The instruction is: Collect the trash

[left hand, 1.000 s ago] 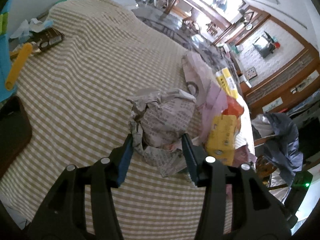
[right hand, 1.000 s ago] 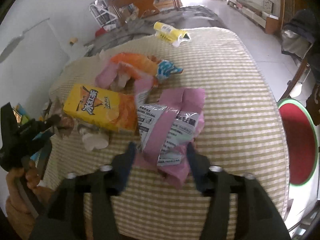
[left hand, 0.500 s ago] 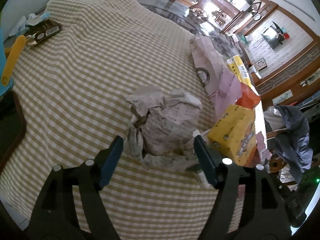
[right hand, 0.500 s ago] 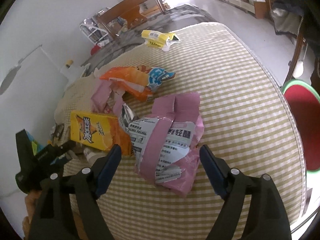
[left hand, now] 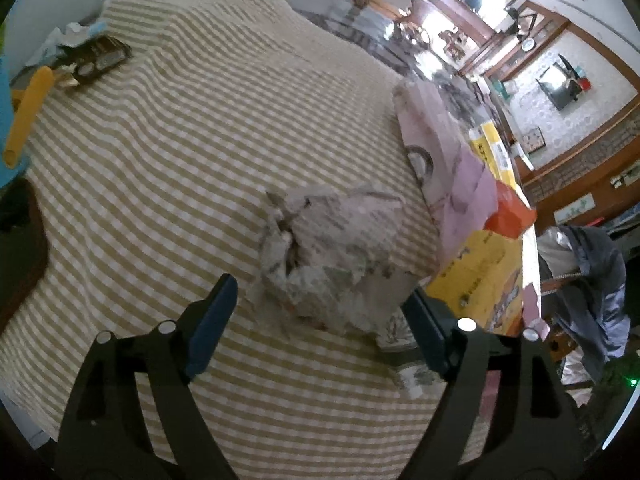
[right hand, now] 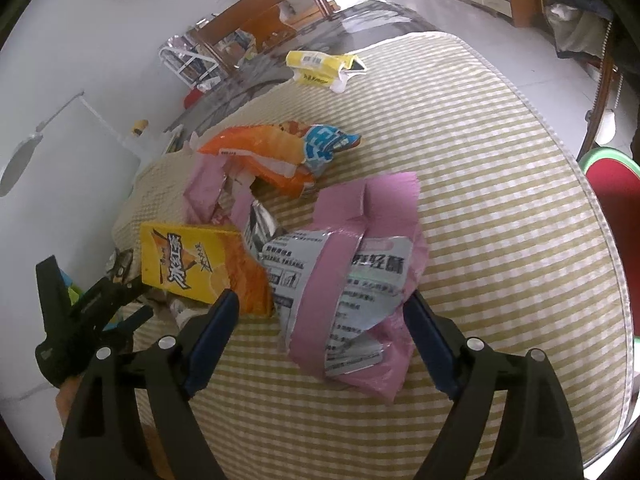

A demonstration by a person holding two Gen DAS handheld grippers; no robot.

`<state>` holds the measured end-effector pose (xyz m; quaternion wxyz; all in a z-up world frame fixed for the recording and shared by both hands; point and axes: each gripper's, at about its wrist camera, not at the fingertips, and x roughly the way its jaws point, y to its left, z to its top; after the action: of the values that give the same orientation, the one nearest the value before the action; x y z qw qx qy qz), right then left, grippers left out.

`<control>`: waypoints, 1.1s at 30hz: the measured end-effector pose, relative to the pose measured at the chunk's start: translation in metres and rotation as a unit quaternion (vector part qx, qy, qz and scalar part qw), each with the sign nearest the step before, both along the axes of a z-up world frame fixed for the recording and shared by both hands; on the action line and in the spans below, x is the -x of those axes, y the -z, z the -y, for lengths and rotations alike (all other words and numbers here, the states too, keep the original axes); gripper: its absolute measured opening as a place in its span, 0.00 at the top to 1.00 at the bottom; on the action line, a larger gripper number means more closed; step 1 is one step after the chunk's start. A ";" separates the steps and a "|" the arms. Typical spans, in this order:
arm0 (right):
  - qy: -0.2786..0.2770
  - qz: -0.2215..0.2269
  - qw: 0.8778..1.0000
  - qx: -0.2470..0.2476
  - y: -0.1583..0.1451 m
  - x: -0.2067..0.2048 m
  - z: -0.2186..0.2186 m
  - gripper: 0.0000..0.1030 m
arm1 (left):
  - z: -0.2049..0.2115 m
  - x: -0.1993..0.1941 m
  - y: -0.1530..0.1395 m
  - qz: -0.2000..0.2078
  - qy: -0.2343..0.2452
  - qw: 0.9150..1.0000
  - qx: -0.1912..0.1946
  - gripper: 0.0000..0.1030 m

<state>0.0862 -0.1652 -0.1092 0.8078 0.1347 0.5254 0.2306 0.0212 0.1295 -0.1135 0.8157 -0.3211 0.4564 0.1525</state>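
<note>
Here, checked tablecloth (left hand: 168, 168) under trash.

The surface (right hand: 500, 208) is a table under a cloth checked in tan and white, rounded at its far edge. In the right wrist view a pink and silver wrapper (right hand: 352, 292) lies nearest, crumpled open. Just beside it lies a yellow snack box (right hand: 188, 264), touching a smaller pink wrapper (right hand: 208, 184). Past these rests an orange and blue bag (right hand: 280, 152), and near the far edge, well apart, a yellow and white packet (right hand: 320, 66). In the left wrist view a crumpled wad of newspaper (left hand: 336, 264) sits on the cloth; a dark brown packet (left hand: 98, 60) and a yellow tube (left hand: 26, 118) lie far off.
</note>
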 end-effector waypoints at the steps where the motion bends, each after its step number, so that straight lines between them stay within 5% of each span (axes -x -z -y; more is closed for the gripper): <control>1: 0.000 0.002 1.000 0.000 -0.001 0.000 0.000 0.21 | 0.000 0.000 0.000 0.001 -0.001 1.000 0.000 0.23; 8: 0.002 0.006 1.000 -0.001 -0.001 0.001 0.001 0.21 | 0.002 0.003 -0.003 0.002 0.003 1.000 -0.017 0.38; 12: 0.000 0.009 1.000 0.005 0.000 0.003 -0.001 0.21 | 0.003 0.003 -0.003 0.001 0.003 1.000 -0.023 0.38; 17: -0.002 0.010 1.000 0.007 0.001 0.003 -0.002 0.21 | 0.005 0.005 -0.003 -0.006 -0.007 0.999 -0.053 0.20; 23: 0.000 0.012 1.000 0.007 0.001 0.003 -0.003 0.21 | 0.004 0.007 -0.005 -0.003 -0.004 0.998 -0.057 0.20; 28: 0.001 0.015 1.000 0.002 -0.001 0.002 -0.002 0.21 | 0.000 0.006 -0.002 0.000 0.000 1.000 -0.008 0.20; 33: 0.003 0.021 1.000 -0.001 -0.003 0.002 0.000 0.21 | -0.002 0.007 -0.004 0.002 -0.004 1.000 -0.007 0.26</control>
<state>0.0838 -0.1651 -0.1059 0.8194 0.1319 0.5073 0.2320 0.0147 0.1311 -0.1099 0.8185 -0.3172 0.4522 0.1582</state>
